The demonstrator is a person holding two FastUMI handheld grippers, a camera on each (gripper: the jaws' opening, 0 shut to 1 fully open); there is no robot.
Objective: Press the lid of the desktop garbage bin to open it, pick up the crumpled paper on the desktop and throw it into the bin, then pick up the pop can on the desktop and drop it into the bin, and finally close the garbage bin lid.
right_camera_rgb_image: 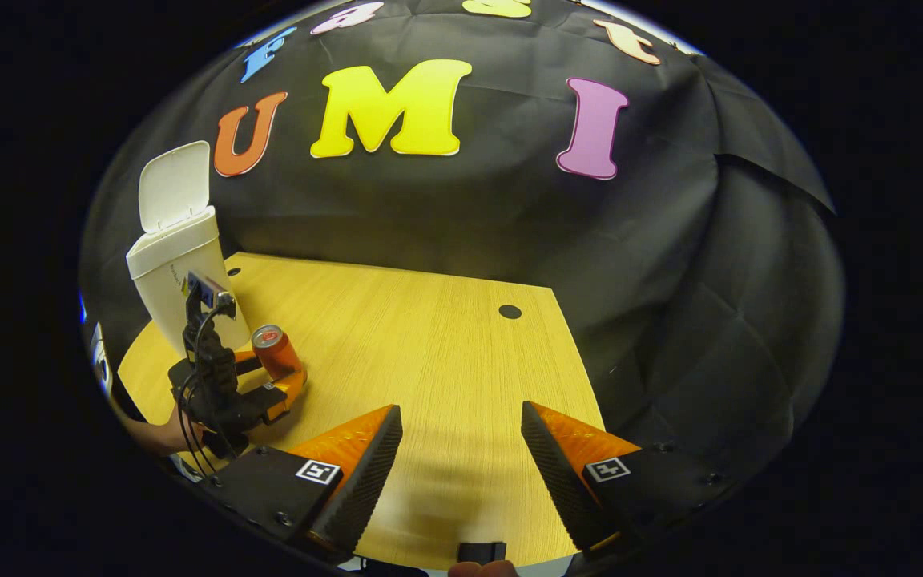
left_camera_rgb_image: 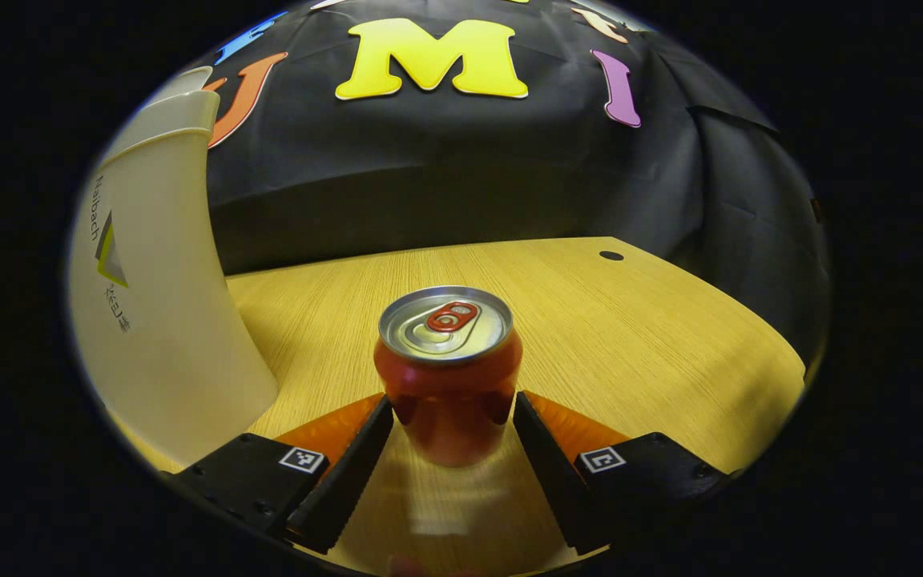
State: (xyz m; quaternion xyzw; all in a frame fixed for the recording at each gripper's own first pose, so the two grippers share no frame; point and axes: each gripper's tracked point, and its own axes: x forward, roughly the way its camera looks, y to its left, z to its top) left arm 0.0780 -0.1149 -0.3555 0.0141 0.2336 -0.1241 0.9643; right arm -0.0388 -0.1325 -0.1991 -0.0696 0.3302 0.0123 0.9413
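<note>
**Can between my left fingers, bin lid up**

My left gripper (left_camera_rgb_image: 452, 410) is low over the table (left_camera_rgb_image: 630, 336), pointed level along the wood toward the black cloth wall. Its fingers stand apart on either side of the pop can (left_camera_rgb_image: 449, 377); they look just beside the can's sides, and I cannot tell whether they press it. The can stands upright, long axis vertical, pull-tab end facing up, its base on the table. Just to its left rises the pale wall of the bin (left_camera_rgb_image: 157, 320).

In the right gripper view I see that same left gripper (right_camera_rgb_image: 285, 377) farther off, reaching in at the table's left edge with a forearm behind it, the can (right_camera_rgb_image: 276, 351) between its fingers and the bin (right_camera_rgb_image: 177, 276) right behind, lid (right_camera_rgb_image: 175, 186) tipped up and open.

My right gripper (right_camera_rgb_image: 461, 445) hangs above the near part of the table, angled slightly down, fingers wide apart with nothing between them.
</note>
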